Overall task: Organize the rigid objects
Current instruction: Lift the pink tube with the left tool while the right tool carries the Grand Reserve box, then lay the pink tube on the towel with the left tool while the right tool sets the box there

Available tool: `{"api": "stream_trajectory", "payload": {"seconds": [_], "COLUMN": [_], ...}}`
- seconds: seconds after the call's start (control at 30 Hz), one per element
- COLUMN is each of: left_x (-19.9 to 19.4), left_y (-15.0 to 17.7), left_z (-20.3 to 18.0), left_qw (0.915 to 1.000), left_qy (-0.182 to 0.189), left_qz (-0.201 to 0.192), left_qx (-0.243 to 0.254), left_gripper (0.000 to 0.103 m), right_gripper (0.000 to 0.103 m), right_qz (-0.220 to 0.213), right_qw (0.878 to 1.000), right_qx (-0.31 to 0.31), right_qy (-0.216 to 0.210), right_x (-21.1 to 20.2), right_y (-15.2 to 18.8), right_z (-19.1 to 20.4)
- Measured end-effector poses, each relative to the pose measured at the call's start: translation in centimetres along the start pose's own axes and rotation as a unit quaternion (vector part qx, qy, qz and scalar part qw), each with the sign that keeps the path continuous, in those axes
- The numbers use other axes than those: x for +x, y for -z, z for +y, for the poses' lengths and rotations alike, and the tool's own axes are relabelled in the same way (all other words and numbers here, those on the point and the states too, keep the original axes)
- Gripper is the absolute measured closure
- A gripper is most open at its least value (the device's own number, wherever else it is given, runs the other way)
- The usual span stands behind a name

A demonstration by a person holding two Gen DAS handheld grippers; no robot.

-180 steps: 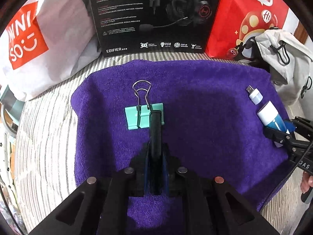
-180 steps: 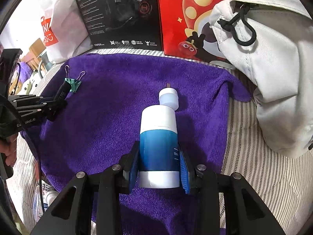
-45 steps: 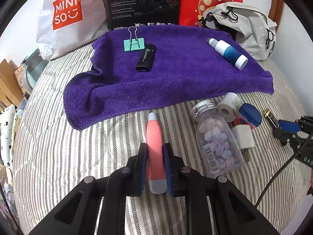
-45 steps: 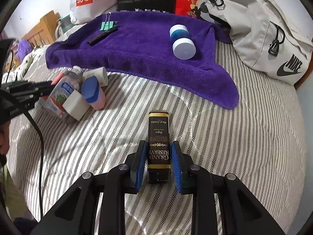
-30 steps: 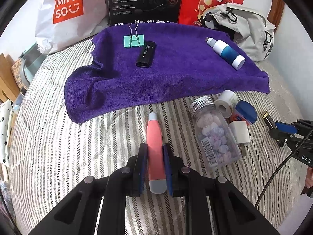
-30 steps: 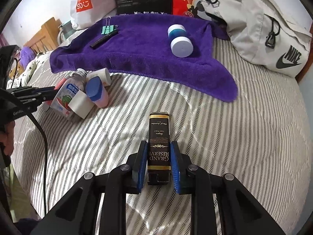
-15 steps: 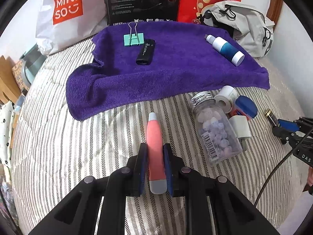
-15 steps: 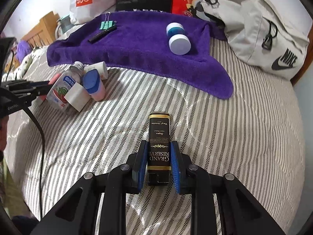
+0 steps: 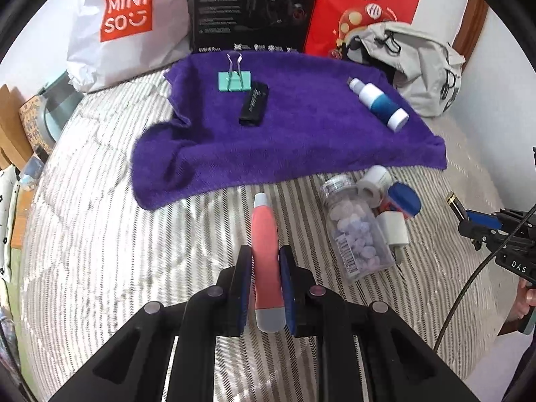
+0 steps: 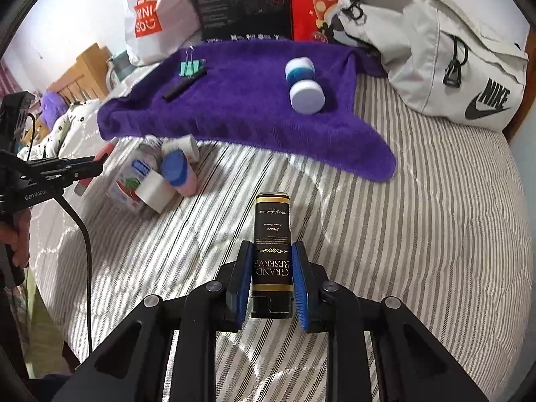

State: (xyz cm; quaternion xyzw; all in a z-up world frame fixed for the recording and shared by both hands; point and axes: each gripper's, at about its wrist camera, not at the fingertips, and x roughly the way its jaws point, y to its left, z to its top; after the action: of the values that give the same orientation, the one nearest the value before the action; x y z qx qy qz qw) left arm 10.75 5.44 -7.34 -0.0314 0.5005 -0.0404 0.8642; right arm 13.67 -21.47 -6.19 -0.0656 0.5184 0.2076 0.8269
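My left gripper (image 9: 264, 258) is shut on a pink tube (image 9: 264, 234) with a grey end, held above the striped bedcover. My right gripper (image 10: 272, 251) is shut on a black "Grand Reserve" box (image 10: 272, 234) with gold trim. The purple towel (image 9: 301, 140) lies ahead with a teal binder clip (image 9: 234, 80), a black flat case (image 9: 254, 103) and a blue-and-white bottle (image 9: 380, 104) on it. In the right wrist view the bottle (image 10: 304, 85) points end-on and the left gripper (image 10: 85, 167) shows at the left edge.
A pill jar (image 9: 358, 234), a tape roll (image 9: 372, 184), a blue-capped container (image 9: 403, 199) and a white block (image 9: 393, 231) lie in a cluster in front of the towel. A Miniso bag (image 9: 127, 23), black headset box (image 9: 251, 10), red bag (image 9: 361, 6) and grey backpack (image 10: 435, 50) line the back.
Six seconds ago the grippers held the black case and the bottle over the towel; both now lie there. In the last second both grippers, holding tube and box, shifted only slightly.
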Motion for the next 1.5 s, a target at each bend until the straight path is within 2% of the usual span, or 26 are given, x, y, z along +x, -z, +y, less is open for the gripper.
{"api": "stream_trajectory", "payload": {"seconds": [0.3, 0.53, 0.73, 0.9, 1.13, 1.23, 1.5], "left_x": [-1.6, -1.3, 0.6, 3.9, 7.5, 8.5, 9.2], "left_y": [-2.2, -5.2, -8.7, -10.9, -12.0, -12.1, -12.6], "left_z": [1.7, 2.3, 2.6, 3.1, 3.4, 3.4, 3.6], "left_qw": [0.9996, 0.9996, 0.9996, 1.0000, 0.9998, 0.9996, 0.9995], "left_qy": [0.011, 0.003, 0.003, 0.004, 0.002, -0.012, -0.011], "left_qz": [-0.021, -0.028, -0.026, -0.005, 0.018, 0.026, 0.027], "left_qx": [-0.013, -0.010, -0.008, -0.007, -0.004, 0.002, 0.012], "left_gripper": [0.087, 0.087, 0.087, 0.087, 0.087, 0.087, 0.087], "right_gripper": [0.080, 0.080, 0.080, 0.080, 0.080, 0.080, 0.080], "right_qz": [-0.012, -0.026, -0.043, -0.044, -0.028, -0.022, -0.011], "right_qw": [1.000, 0.999, 0.998, 0.998, 0.998, 0.999, 0.999], "right_qx": [-0.006, -0.013, -0.016, -0.017, -0.018, -0.019, -0.022], "right_qy": [-0.020, -0.034, -0.044, -0.047, -0.047, -0.044, -0.037], "right_x": [-0.3, -0.5, -0.2, 0.8, 3.4, 4.6, 7.1], "right_y": [-2.4, -5.3, -8.8, -11.0, -12.4, -13.1, -14.7], "right_z": [0.4, 0.5, 0.4, 0.1, -0.4, -0.4, 0.1]}}
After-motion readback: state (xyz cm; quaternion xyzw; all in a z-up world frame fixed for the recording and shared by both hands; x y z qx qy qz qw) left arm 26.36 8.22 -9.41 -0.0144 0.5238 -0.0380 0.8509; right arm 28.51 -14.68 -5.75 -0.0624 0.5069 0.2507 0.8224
